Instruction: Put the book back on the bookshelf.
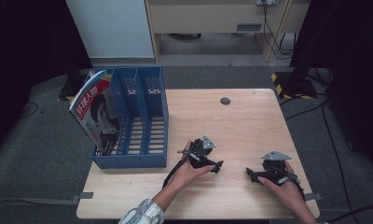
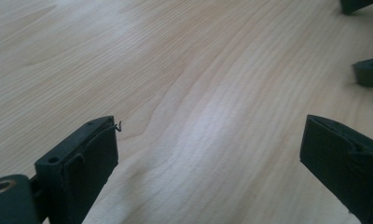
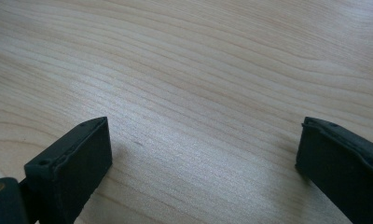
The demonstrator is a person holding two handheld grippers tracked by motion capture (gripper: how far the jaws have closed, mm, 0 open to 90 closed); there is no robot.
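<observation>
A person is sitting at the near edge of a wooden table (image 1: pixel 250 116), holding a gripper in each hand. The left gripper (image 1: pixel 216 166) is resting low over the wood at about seven o'clock from the table's middle, its tips aiming toward three o'clock. In its own view its jaws are standing wide apart, nothing between them but bare wood grain. The right gripper (image 1: pixel 250 173) is sitting at about five o'clock from the middle, its tips aiming toward nine o'clock, so the two tools are facing each other, near but not touching. Its jaws are likewise spread wide, gripping nothing, with plain tabletop showing between them. In the left gripper view, the tips of the right gripper are peeking in at two o'clock.

A blue rack (image 1: pixel 142 119) with upright dividers is standing at the table's nine o'clock edge, well apart from both grippers. A magazine (image 1: pixel 98 114) is leaning in the rack's leftmost slot, tilted outward to the left, its cover facing the person. A small dark round cap (image 1: pixel 225 101) is sitting in the tabletop at about twelve o'clock.
</observation>
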